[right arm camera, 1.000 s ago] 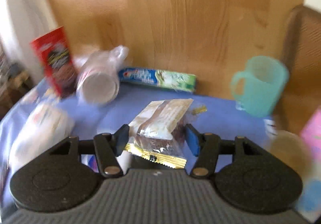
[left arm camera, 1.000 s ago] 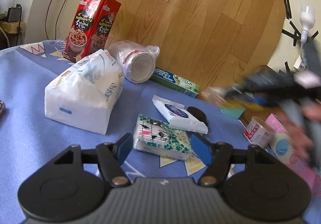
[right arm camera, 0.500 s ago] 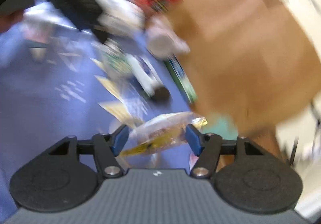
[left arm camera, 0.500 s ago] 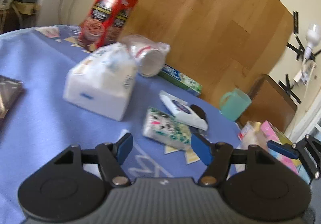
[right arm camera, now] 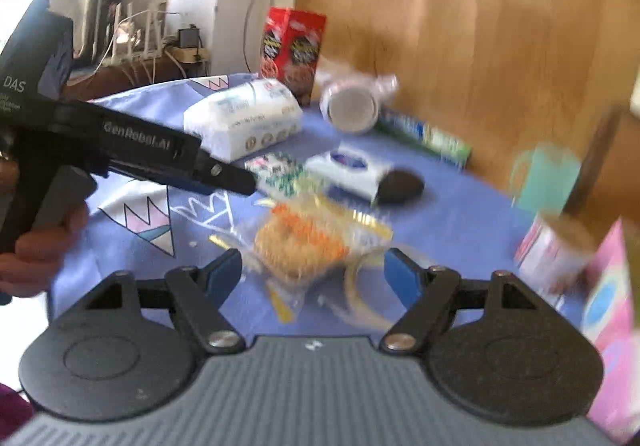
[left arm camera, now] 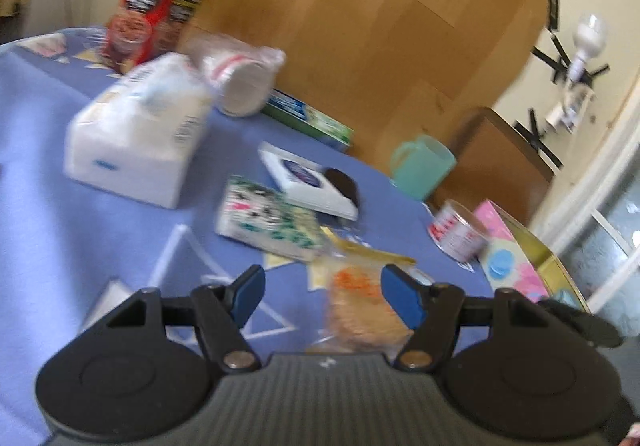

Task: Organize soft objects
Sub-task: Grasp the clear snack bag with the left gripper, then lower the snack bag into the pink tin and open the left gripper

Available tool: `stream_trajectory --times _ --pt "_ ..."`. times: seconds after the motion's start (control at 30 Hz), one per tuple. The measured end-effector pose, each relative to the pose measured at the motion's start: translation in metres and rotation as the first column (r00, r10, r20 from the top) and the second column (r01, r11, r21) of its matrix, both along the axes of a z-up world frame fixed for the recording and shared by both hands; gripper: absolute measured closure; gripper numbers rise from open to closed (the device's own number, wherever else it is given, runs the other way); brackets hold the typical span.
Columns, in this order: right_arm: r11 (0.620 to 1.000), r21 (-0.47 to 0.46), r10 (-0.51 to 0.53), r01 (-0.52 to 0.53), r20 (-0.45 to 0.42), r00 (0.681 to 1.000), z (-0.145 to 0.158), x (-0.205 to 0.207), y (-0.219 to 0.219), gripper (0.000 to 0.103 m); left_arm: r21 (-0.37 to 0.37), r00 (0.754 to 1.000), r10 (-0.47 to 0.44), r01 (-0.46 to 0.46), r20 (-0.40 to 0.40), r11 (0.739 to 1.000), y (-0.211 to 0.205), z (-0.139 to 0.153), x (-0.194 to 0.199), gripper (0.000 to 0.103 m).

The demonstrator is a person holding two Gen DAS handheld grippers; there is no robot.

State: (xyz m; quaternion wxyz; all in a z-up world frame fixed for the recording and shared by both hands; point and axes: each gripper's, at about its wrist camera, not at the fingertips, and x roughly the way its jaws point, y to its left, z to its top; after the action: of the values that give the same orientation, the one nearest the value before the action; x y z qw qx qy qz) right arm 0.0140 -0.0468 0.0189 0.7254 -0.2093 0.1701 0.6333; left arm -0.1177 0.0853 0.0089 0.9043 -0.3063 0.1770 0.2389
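A clear snack packet (right arm camera: pixel 304 242) with gold edges lies on the blue tablecloth in front of my open, empty right gripper (right arm camera: pixel 314 278). It also shows in the left wrist view (left arm camera: pixel 360 302), close to the right fingertip of my open, empty left gripper (left arm camera: pixel 324 296). A green patterned tissue pack (left arm camera: pixel 268 218), a white and blue tissue pack (left arm camera: pixel 308 182) and a large white tissue pack (left arm camera: pixel 136 134) lie farther back. The left gripper's body (right arm camera: pixel 132 154) reaches in from the left of the right wrist view.
A red snack box (left arm camera: pixel 156 2), a bagged cup (left arm camera: pixel 240 78) and a green box (left arm camera: pixel 308 118) stand along the wooden board. A teal mug (left arm camera: pixel 420 166), a tin (left arm camera: pixel 456 234) and a pink box (left arm camera: pixel 508 250) are at the right. A dark oval object (right arm camera: pixel 400 186) lies by the white pack.
The right gripper has opened and let go of the snack packet, which now lies on the cloth. Both grippers have swung, and the views are blurred.
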Motion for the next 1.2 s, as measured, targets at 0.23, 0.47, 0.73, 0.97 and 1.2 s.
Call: stream_trajectory --times 0.23,0.47,0.73,0.97,1.2 --pt "0.999 -0.035 0.02 -0.019 0.027 0.999 -0.035 -0.025 0.012 0.033 -0.057 0.993 -0.099 0.096 -0.062 0.994 0.001 -0.017 0.036 0.066" --pt "0.993 0.112 -0.04 0.037 0.031 0.999 -0.012 -0.022 -0.042 0.04 0.031 0.989 -0.144 0.145 -0.023 0.989 -0.035 0.019 0.029 0.067" --pt "0.917 0.271 -0.311 0.292 0.03 0.95 0.012 0.028 -0.13 0.04 0.165 0.929 -0.369 0.366 -0.011 0.916 -0.099 0.062 0.125 0.067" --pt "0.818 0.274 -0.517 0.505 -0.032 0.855 0.008 0.096 -0.193 0.04 0.227 0.857 -0.509 0.512 -0.075 0.829 -0.17 0.063 0.229 0.067" --pt "0.729 0.272 -0.65 0.628 -0.014 0.76 -0.01 0.14 -0.211 0.035 0.247 0.861 -0.499 0.508 -0.101 0.826 -0.188 0.061 0.258 0.062"
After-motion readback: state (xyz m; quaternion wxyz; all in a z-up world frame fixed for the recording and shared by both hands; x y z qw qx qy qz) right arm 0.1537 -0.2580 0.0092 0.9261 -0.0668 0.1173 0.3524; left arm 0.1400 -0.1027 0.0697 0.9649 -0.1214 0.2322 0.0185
